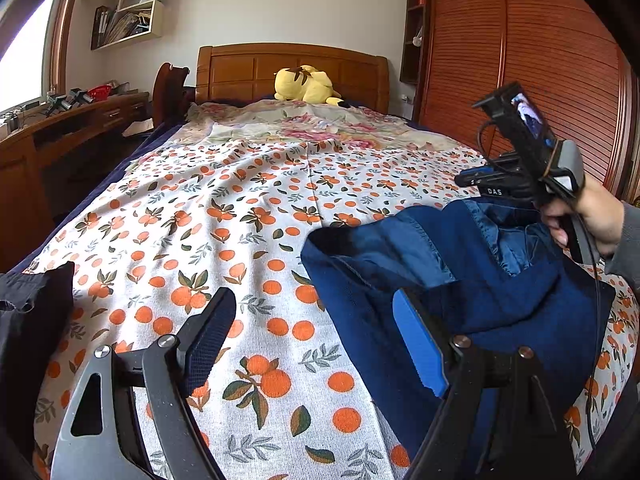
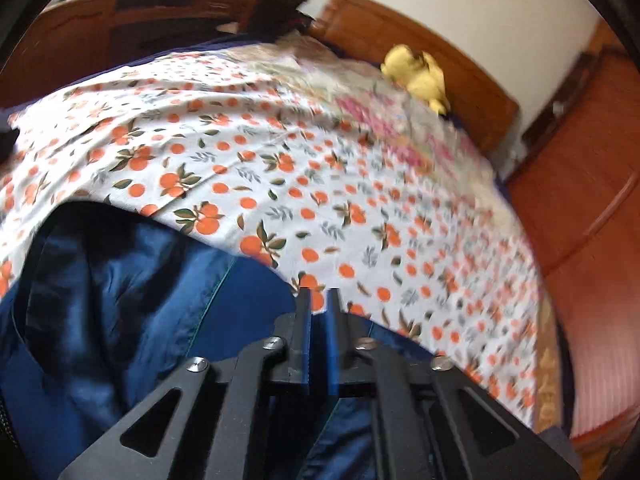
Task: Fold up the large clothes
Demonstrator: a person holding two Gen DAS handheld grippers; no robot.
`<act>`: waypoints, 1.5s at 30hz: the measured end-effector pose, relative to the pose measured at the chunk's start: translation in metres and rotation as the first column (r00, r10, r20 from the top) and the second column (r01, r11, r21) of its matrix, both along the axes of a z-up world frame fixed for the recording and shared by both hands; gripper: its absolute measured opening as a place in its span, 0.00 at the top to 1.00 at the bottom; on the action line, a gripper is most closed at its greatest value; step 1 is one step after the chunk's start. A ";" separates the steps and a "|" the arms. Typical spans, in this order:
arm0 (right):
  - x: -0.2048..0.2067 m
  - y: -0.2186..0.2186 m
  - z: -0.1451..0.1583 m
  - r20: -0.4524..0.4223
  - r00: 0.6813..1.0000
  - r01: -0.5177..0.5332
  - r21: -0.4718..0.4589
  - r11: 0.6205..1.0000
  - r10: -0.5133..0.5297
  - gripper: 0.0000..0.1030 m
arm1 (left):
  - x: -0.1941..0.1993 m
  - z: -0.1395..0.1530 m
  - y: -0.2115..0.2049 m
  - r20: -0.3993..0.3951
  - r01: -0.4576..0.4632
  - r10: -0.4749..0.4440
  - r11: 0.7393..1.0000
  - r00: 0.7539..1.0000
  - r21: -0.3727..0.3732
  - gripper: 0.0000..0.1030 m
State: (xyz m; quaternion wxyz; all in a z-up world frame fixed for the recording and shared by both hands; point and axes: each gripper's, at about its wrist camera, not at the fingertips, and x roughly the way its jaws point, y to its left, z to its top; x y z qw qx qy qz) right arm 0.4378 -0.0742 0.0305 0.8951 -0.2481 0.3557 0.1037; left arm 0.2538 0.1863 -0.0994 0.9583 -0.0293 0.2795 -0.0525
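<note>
A large dark blue garment point(image 1: 460, 276) lies bunched on the orange-print bedsheet point(image 1: 224, 216) at the right. My left gripper point(image 1: 316, 332) is open, low over the sheet, its right finger point(image 1: 420, 348) against the garment's left edge. The right gripper's body point(image 1: 520, 160) is seen from behind above the garment, held in a hand. In the right wrist view the right gripper point(image 2: 319, 300) is shut, with the blue garment point(image 2: 132, 304) hanging below and left of it; the view is blurred and I cannot tell if cloth is pinched.
A black garment point(image 1: 32, 312) lies at the left edge of the bed. A yellow plush toy point(image 1: 308, 86) rests by the wooden headboard point(image 1: 292, 68). A wooden desk point(image 1: 60, 136) stands left, a wooden wardrobe point(image 1: 532, 60) right.
</note>
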 end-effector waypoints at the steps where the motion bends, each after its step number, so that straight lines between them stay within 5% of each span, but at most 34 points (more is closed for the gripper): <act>1: 0.000 -0.002 0.000 -0.021 1.000 -0.004 0.046 0.999 0.005 0.80 | 0.000 0.000 0.000 0.000 0.000 0.000 1.000 1.000 0.000 0.21; 3: -0.006 -0.001 -0.002 -0.043 0.999 -0.027 0.100 0.995 0.031 0.67 | 0.001 0.000 0.000 0.001 0.001 -0.001 1.000 1.000 0.000 0.21; 6: -0.024 0.005 -0.005 -0.078 0.991 -0.099 0.148 0.984 0.111 0.61 | 0.000 0.000 0.000 0.003 -0.001 0.001 1.000 1.000 -0.001 0.21; 14: -0.087 0.045 -0.024 -0.195 0.921 -0.293 0.227 0.929 0.338 0.60 | 0.000 0.001 0.001 0.003 0.000 0.000 1.000 1.000 0.001 0.21; 19: -0.102 0.056 -0.043 -0.239 0.898 -0.324 0.208 0.923 0.369 0.60 | -0.001 0.001 0.001 0.004 -0.002 0.002 1.000 1.000 -0.002 0.21; 22: -0.088 0.055 -0.060 -0.340 0.878 -0.280 0.206 0.938 0.337 0.60 | -0.003 0.001 0.003 0.005 -0.003 0.003 1.000 1.000 -0.005 0.21; 24: -0.080 0.051 -0.060 -0.377 0.861 -0.273 0.222 0.936 0.340 0.94 | -0.003 0.001 0.003 0.006 -0.003 0.003 1.000 1.000 -0.006 0.21; 25: -0.078 0.053 -0.061 -0.372 0.858 -0.292 0.211 0.933 0.353 0.96 | -0.004 0.002 0.004 0.008 -0.003 0.003 1.000 1.000 -0.007 0.21; 35: -0.031 0.065 -0.024 -0.134 0.958 -0.242 0.090 0.966 0.253 0.97 | -0.004 0.003 0.007 0.008 -0.002 0.002 1.000 1.000 -0.010 0.21; 40: -0.011 0.075 -0.029 -0.027 0.977 -0.209 0.020 0.978 0.209 0.97 | -0.002 0.005 0.000 0.011 0.003 -0.003 1.000 1.000 -0.009 0.21; 45: 0.003 0.085 -0.052 -0.043 0.979 -0.198 0.013 0.980 0.198 0.97 | 0.001 0.011 -0.011 0.021 0.017 -0.017 1.000 1.000 -0.016 0.21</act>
